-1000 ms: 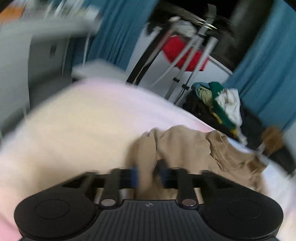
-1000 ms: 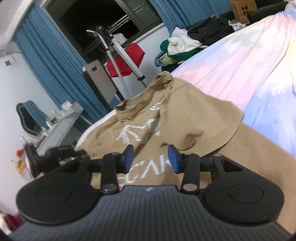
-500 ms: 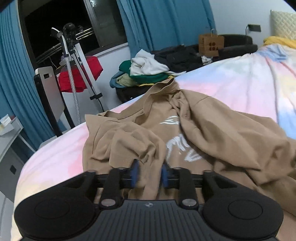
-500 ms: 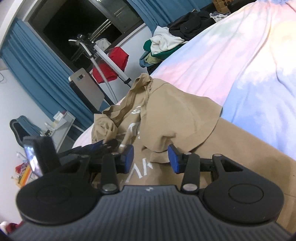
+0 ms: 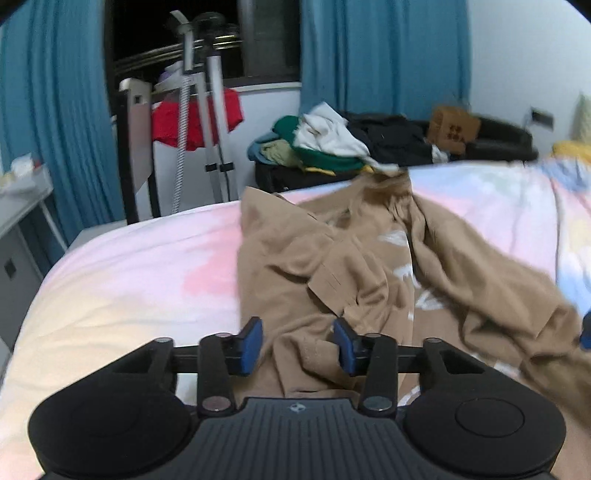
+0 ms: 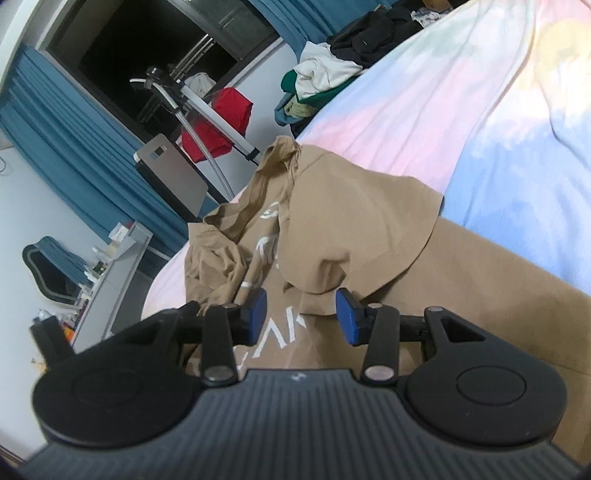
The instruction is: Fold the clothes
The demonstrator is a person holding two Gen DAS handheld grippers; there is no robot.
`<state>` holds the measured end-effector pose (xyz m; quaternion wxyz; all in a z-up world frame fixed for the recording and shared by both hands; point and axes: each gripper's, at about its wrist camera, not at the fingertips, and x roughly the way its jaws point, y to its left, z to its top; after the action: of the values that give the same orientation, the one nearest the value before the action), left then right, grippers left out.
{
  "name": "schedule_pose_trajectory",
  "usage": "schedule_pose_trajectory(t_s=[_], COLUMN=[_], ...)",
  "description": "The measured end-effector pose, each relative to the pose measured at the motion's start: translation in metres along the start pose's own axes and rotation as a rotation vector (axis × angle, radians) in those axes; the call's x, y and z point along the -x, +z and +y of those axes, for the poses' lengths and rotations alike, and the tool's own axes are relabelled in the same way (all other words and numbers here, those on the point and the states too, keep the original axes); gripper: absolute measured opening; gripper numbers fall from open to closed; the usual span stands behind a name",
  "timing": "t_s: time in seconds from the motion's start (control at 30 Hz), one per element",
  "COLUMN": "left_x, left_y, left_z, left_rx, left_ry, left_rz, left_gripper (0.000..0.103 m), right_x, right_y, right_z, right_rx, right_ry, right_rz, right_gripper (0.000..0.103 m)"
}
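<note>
Bedroom at night: blue curtains (image 5: 384,55) flank a dark window (image 5: 177,29), with a garment steamer stand (image 5: 212,110) and a red cloth (image 5: 195,122) at 11 o'clock in the left wrist view. Bed with a pastel tie-dye sheet (image 5: 129,280) fills the lower half of both views.

Tan T-shirt (image 5: 332,266) with white lettering lies crumpled on the bed, from centre out to 3 o'clock in the left view; both sleeves are flopped inward over the chest print. In the right view the same shirt (image 6: 351,221) runs from 12 o'clock down to the tool, with one folded flap over the lettering.

Left tool (image 5: 297,345): jaws partly apart and closing; a bunched ridge of tan fabric sits between the blue pads (image 5: 251,345), but the pads stand clear of it, so no grip.

Right tool (image 6: 301,315): jaws partly apart, steady gap. It hovers over the edge of the folded flap with printed fabric below; pads (image 6: 347,315) are not pressing on cloth.

Laundry pile (image 5: 325,144) in green, white and black sits past the bed's far edge at 12 to 1 o'clock, with a cardboard box (image 5: 454,129) beside it. Grey desk (image 6: 110,280) with clutter at 9 o'clock in the right view.
</note>
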<state>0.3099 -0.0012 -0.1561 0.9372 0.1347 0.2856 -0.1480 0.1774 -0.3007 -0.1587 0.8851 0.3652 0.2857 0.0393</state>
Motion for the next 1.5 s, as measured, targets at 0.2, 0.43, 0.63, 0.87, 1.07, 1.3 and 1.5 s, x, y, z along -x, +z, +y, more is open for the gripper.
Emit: schedule_pose_trajectory(t_s=[0.2, 0.43, 0.63, 0.87, 1.07, 1.3, 1.5], left_x=[-0.016, 0.039, 0.081, 0.042, 0.069, 0.102, 0.069], left_y=[-0.007, 0.010, -0.005, -0.091, -0.071, -0.042, -0.041], left_z=[-0.013, 0.060, 0.159, 0.234, 0.227, 0.189, 0.163], left_rx=[-0.137, 0.257, 0.659, 0.950, 0.751, 0.617, 0.645], left_ry=[0.044, 0.095, 0.158, 0.156, 0.203, 0.012, -0.028], left_rz=[0.072, -0.076, -0.133, 0.105, 0.036, -0.096, 0.002], left_gripper=[0.014, 0.007, 0.007, 0.010, 0.033, 0.068, 0.065], right_x=[-0.009, -0.012, -0.012, -0.022, -0.025, -0.026, -0.027], right_y=[-0.005, -0.008, -0.010, -0.018, -0.020, -0.021, -0.023], right_z=[-0.004, 0.001, 0.005, 0.011, 0.015, 0.017, 0.016], right_rx=[-0.023, -0.009, 0.020, 0.072, 0.099, 0.120, 0.117], right_ry=[0.005, -0.008, -0.015, -0.032, -0.037, -0.036, -0.032], right_rz=[0.030, 0.042, 0.048, 0.083, 0.092, 0.101, 0.113], right_gripper=[0.045, 0.045, 0.045, 0.045, 0.045, 0.045, 0.045])
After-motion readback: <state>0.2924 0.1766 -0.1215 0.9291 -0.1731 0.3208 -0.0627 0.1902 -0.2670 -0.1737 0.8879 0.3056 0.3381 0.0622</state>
